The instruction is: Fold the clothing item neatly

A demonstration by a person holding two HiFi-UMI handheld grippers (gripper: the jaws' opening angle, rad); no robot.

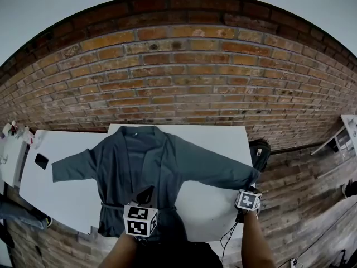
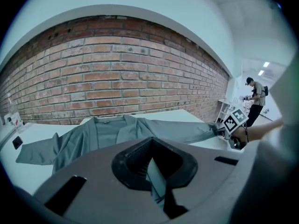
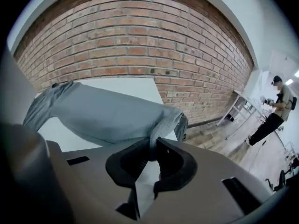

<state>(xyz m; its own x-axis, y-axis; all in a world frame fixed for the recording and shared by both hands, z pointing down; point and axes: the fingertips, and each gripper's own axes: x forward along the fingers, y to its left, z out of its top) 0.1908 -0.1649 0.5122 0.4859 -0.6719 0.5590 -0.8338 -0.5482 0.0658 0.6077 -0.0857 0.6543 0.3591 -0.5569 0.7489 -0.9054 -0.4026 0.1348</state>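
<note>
Head view: a grey-blue garment [image 1: 139,166] lies spread front-up on a white table [image 1: 67,200] before a brick wall [image 1: 178,66], with its collar at twelve o'clock and its hem at six. One sleeve [image 1: 72,167] lies flat toward nine o'clock. The other sleeve [image 1: 217,173] runs out toward four o'clock, as far as the table's edge.

The left gripper [image 1: 145,196] sits at six o'clock on the hem. Its own view shows the jaws closed together with a thin fold of the cloth pinched between them. The right gripper [image 1: 252,187] is at the four-o'clock end of the garment. In the right gripper view its jaws are nipped on the cuff [image 3: 166,122] (only the cuff's edge is in the grip), and the sleeve stretches away from them toward ten o'clock.

A small dark object [image 1: 41,161] lies on the table at nine o'clock, near the flat sleeve's end and not touching it. A person [image 3: 275,108] stands far off at three o'clock in the right gripper view.
</note>
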